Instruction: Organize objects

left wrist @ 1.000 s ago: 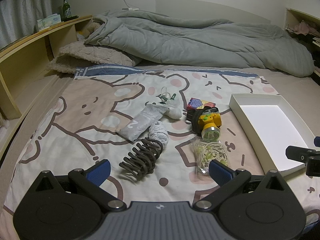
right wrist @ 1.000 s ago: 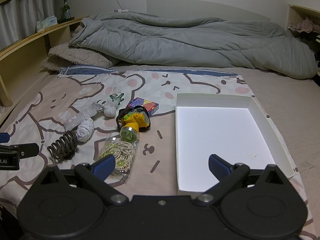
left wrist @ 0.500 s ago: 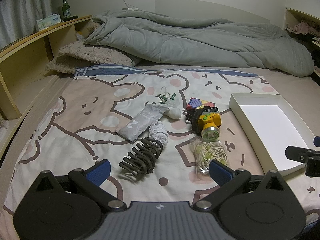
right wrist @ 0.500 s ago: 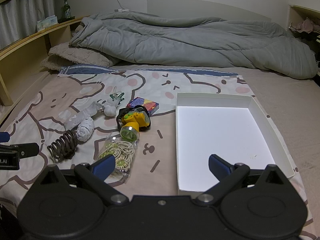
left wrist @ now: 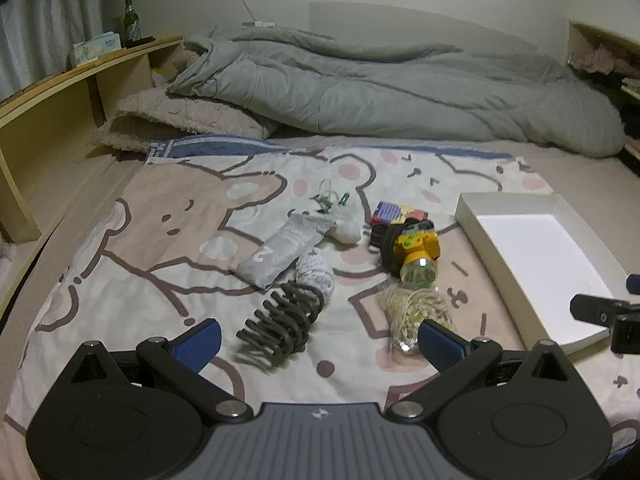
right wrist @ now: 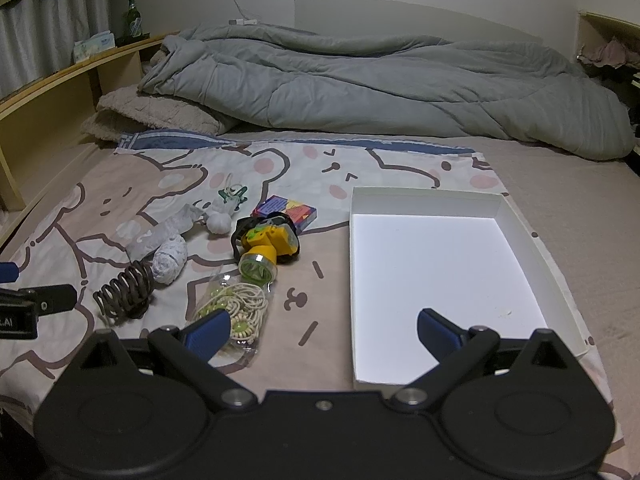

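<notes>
Setting: bed with cartoon-print sheet [left wrist: 160, 264]; clutter lies loose on it, white tray [right wrist: 424, 204] empty.
Left gripper [left wrist: 318, 336]: jaws wide, holding nothing.
Right gripper [right wrist: 324, 326]: jaws wide, holding nothing.
Key relation: dark coil clip [left wrist: 282, 318] lies just ahead between left fingers, long axis slanting away rightward; left is nearer.
View difference: right wrist view shows whole tray floor; left shows only its near wall.

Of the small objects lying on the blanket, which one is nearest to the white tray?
The yellow headlamp lies nearest the white tray. The colourful box sits slightly further left, and the dark coil and clear bag lie much further left.
</notes>
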`<state>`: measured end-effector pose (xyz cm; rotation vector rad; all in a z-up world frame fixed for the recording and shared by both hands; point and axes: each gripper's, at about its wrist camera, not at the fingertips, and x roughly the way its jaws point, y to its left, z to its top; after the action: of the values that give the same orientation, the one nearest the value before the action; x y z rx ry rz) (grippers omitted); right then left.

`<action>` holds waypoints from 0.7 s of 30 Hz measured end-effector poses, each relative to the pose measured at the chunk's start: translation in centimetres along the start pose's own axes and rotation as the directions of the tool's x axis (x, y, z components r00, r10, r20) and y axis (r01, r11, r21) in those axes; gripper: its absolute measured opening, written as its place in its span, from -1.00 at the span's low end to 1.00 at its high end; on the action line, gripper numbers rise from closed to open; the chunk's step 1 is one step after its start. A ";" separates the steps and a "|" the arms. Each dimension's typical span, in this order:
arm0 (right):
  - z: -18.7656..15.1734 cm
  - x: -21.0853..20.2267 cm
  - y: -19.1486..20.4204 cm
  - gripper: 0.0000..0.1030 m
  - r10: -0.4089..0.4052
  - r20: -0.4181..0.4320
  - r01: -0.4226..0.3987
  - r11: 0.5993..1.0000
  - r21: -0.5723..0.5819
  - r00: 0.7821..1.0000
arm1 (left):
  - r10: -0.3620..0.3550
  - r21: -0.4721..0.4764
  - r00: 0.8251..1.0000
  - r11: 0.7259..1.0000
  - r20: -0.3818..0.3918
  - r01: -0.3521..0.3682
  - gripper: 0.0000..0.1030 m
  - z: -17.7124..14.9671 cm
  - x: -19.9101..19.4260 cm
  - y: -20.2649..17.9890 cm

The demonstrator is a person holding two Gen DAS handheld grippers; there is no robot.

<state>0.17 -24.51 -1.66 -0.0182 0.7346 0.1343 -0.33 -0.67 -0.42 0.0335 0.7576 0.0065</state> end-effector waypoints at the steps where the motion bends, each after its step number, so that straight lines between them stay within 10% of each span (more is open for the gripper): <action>1: 0.0 -0.1 0.1 0.95 0.000 0.002 0.000 1.000 -0.002 1.000 | -0.010 -0.005 1.000 1.000 0.008 0.010 1.00 0.1 -0.1 0.1; 21: 7.6 -0.1 0.7 0.98 0.110 0.061 -0.106 0.992 -0.065 0.992 | 0.053 0.056 0.984 0.996 0.170 -0.064 1.00 6.3 0.0 1.8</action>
<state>5.10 -23.34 4.08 -0.0333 0.6665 0.2597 3.98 0.97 4.24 0.1139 0.5875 0.0359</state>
